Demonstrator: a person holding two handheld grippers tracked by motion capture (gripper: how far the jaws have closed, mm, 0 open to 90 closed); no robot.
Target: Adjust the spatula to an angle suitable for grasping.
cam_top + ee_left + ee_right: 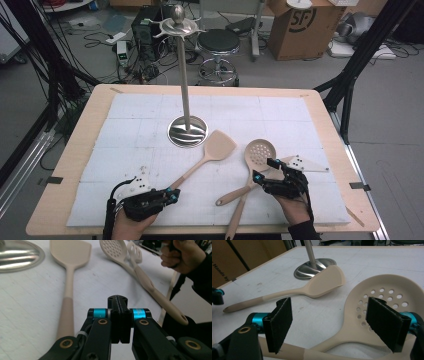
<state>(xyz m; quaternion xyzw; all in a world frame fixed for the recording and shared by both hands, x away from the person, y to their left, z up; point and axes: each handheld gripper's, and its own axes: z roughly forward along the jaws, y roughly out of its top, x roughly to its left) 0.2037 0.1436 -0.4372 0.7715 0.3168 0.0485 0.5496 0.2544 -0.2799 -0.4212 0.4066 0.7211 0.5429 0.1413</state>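
Three beige utensils lie on the white mat [150, 115]. A solid spatula [215, 150] points its head toward the steel stand [186, 131], and its handle end lies just beside my left gripper [174, 194]. In the left gripper view that gripper [119, 305] is shut with nothing between its jaws, and the spatula handle [66, 315] lies to its left. A perforated skimmer [259, 152] crosses over a slotted turner's handle [235, 220]. My right gripper [332, 312] stands open over the skimmer [387, 293], pads either side of its neck without touching.
The stand's tall pole [184, 75] rises from a round base at mid-table, with hook arms at the top. Beyond the table stand a black stool [218, 45] and a cardboard box [305, 27]. The wooden table edge [75, 150] frames the mat.
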